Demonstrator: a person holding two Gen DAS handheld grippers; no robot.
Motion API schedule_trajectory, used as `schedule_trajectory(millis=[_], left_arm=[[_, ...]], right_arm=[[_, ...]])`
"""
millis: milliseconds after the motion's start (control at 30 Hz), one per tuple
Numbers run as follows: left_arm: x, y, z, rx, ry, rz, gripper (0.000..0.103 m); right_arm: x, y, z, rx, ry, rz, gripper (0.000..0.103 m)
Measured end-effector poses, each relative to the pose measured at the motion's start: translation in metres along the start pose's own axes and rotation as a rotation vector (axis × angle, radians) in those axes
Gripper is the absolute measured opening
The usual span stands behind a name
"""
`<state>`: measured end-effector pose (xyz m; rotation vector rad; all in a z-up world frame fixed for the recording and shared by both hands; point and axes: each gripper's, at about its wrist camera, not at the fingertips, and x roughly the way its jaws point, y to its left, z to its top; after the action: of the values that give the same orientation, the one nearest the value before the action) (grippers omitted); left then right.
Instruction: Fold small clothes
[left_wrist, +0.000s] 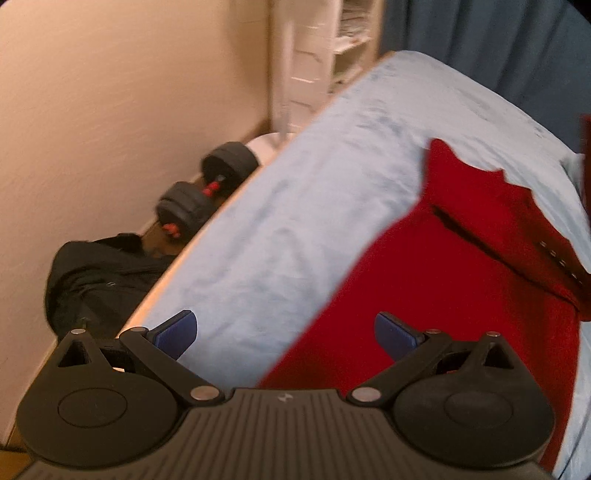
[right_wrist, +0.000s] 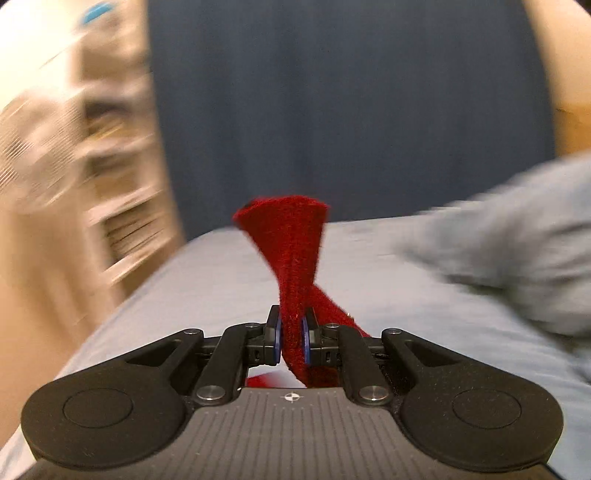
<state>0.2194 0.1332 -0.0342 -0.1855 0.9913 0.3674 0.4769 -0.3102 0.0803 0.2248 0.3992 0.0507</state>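
A red fleece garment (left_wrist: 443, 266) lies spread on the light blue bed sheet (left_wrist: 295, 206), with a row of snap buttons along one edge. My left gripper (left_wrist: 286, 334) is open and empty, hovering above the garment's left edge. My right gripper (right_wrist: 291, 332) is shut on a bunched part of the red garment (right_wrist: 288, 251), which sticks up between the blue pads above the sheet (right_wrist: 221, 280). The right wrist view is blurred by motion.
Dumbbells (left_wrist: 207, 188) and a black bag (left_wrist: 99, 277) lie on the floor beside the bed, by the wall. White shelves (left_wrist: 332, 44) and a dark blue curtain (right_wrist: 332, 92) stand behind the bed. A crumpled grey-blue blanket (right_wrist: 517, 243) lies at right.
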Motion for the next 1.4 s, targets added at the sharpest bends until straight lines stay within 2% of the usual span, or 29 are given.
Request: schedule_trajectory(millis=[33, 67, 100, 167, 233, 300, 367, 433, 500, 567, 667, 733, 800, 867, 933, 1000, 1167, 1400], left_arm=[[0.002, 0.008, 0.002, -0.009, 0.003, 0.007, 0.102], [0.003, 0.014, 0.003, -0.015, 0.004, 0.018, 0.102], [0.005, 0.02, 0.004, -0.017, 0.005, 0.029, 0.102], [0.006, 0.028, 0.007, -0.015, 0.001, 0.043, 0.102], [0.005, 0.03, 0.005, 0.001, -0.017, 0.044, 0.102], [0.008, 0.025, 0.003, 0.036, -0.032, 0.044, 0.102], [0.011, 0.012, 0.002, 0.07, -0.035, 0.03, 0.102], [0.011, -0.003, 0.0, 0.087, -0.035, -0.002, 0.102], [0.007, -0.022, -0.002, 0.104, -0.037, -0.046, 0.102], [0.0, -0.042, -0.006, 0.137, -0.046, -0.08, 0.102], [-0.008, -0.072, -0.016, 0.207, -0.046, -0.117, 0.102], [-0.01, -0.087, -0.024, 0.243, -0.038, -0.137, 0.102], [-0.006, -0.101, -0.03, 0.289, -0.018, -0.16, 0.102], [-0.002, -0.109, -0.037, 0.312, 0.004, -0.141, 0.102], [-0.003, -0.113, -0.045, 0.322, 0.004, -0.116, 0.102], [-0.006, -0.116, -0.05, 0.338, 0.003, -0.105, 0.102], [-0.005, -0.12, -0.059, 0.4, -0.017, -0.088, 0.103], [0.052, -0.11, -0.057, 0.413, 0.073, -0.146, 0.103]], right_arm=[[0.011, 0.032, -0.012, -0.039, 0.031, 0.05, 0.013], [0.024, 0.064, -0.028, -0.083, 0.08, 0.097, 0.02], [0.036, 0.092, -0.047, -0.126, 0.152, 0.137, 0.037], [0.06, 0.134, -0.089, -0.208, 0.347, 0.17, 0.05], [0.056, 0.146, -0.116, -0.242, 0.41, 0.159, 0.051], [0.036, 0.133, -0.127, -0.218, 0.412, 0.163, 0.055], [0.005, 0.103, -0.125, -0.154, 0.399, 0.138, 0.056], [-0.045, 0.077, -0.124, -0.104, 0.365, 0.107, 0.059], [-0.092, 0.048, -0.116, -0.062, 0.324, 0.06, 0.07], [-0.149, 0.029, -0.116, -0.041, 0.29, 0.006, 0.077], [-0.216, 0.011, -0.13, -0.029, 0.264, -0.072, 0.082], [-0.246, 0.001, -0.151, -0.015, 0.281, -0.114, 0.083], [-0.265, -0.007, -0.17, 0.005, 0.317, -0.141, 0.083], [-0.278, -0.015, -0.191, 0.033, 0.337, -0.17, 0.083], [-0.275, -0.02, -0.207, 0.028, 0.374, -0.183, 0.083], [-0.283, -0.024, -0.216, 0.018, 0.365, -0.177, 0.083], [-0.291, -0.026, -0.222, -0.007, 0.318, -0.145, 0.083], [-0.281, -0.044, -0.222, -0.006, 0.315, -0.175, 0.083]])
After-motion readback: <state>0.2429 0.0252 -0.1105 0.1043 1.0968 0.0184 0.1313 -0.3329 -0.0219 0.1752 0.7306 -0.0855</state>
